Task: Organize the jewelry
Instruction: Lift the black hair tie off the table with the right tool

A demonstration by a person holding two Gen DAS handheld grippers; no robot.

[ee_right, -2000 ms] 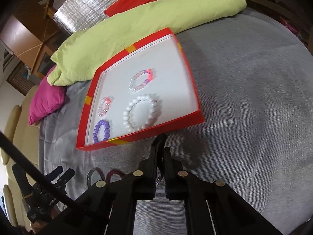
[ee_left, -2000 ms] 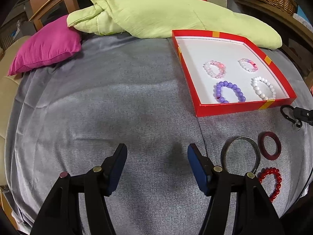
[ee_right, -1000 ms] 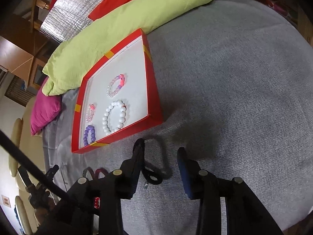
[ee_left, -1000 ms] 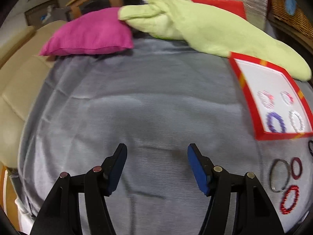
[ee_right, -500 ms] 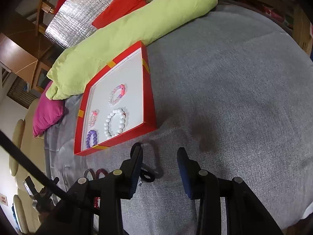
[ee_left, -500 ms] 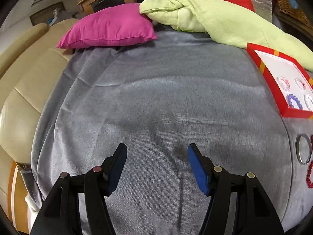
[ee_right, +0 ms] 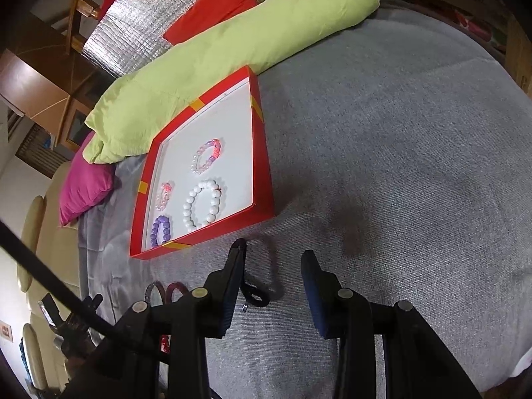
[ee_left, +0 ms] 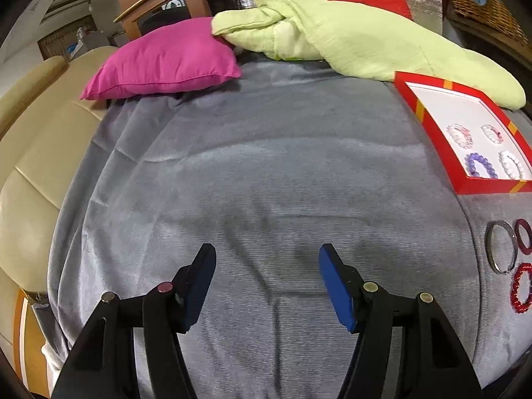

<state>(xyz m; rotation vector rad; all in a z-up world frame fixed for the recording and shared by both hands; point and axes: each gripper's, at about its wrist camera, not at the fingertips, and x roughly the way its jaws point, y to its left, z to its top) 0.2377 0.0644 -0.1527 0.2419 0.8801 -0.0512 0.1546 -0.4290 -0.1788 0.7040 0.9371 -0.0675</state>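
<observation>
Left tongs (ee_left: 264, 259) pointed steeply down over bare grey bedcover (ee_left: 266, 166), jaws wide apart, holding nothing. Right tongs (ee_right: 274, 259) stood partly open and empty, a black clip (ee_right: 254, 294) beside the left finger. The red tray (ee_right: 262, 153) of bracelets sat centre-left. Since a second earlier, the tray had slid further into the left view's right edge.

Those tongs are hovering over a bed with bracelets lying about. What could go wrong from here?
The black ring lies right beside one finger of the open right tongs; a careless close might nudge it instead of gripping it. The silver bangle, dark red bangle and red bead bracelet lie close together, so grabbing one could drag another across the soft grey blanket.
</observation>
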